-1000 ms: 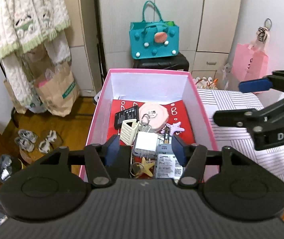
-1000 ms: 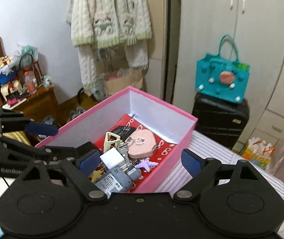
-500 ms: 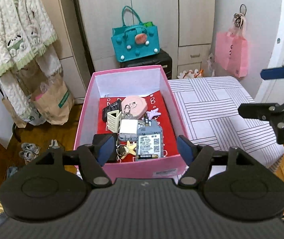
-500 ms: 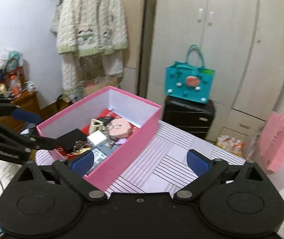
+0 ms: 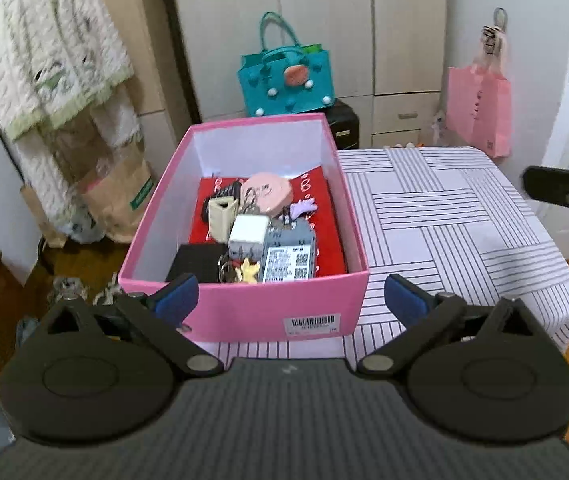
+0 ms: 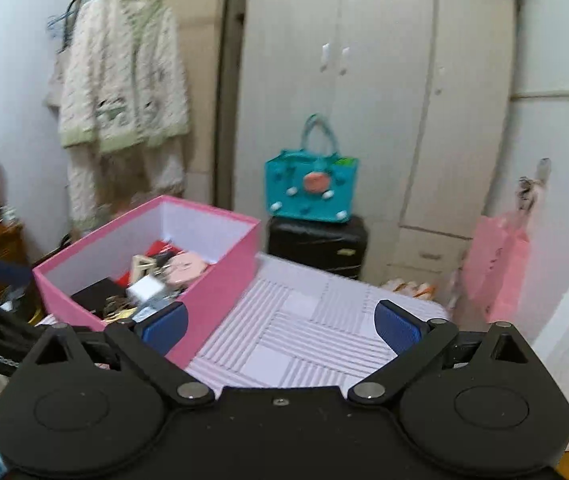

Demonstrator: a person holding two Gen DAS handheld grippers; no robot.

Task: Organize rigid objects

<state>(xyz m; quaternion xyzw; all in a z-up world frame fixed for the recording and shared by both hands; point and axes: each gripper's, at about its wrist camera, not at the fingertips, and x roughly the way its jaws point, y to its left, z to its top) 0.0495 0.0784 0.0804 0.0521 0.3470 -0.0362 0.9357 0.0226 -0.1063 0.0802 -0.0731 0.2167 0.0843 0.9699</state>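
pink box [image 5: 244,312] sits on the striped surface [image 5: 444,216] — left gripper [image 5: 288,300] opening, nothing between its jaws; right gripper [image 6: 280,328] spread wide, empty.

We have drawn both claws back from the pink box [image 5: 244,312]; our left claw [image 5: 290,300] is opening, empty, outside its near wall.

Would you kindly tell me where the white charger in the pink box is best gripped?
Probably across the white charger's two flat sides, coming from above: it lies on top of the clutter in the pink box, boxy and exposed, while the walls block any sideways approach.
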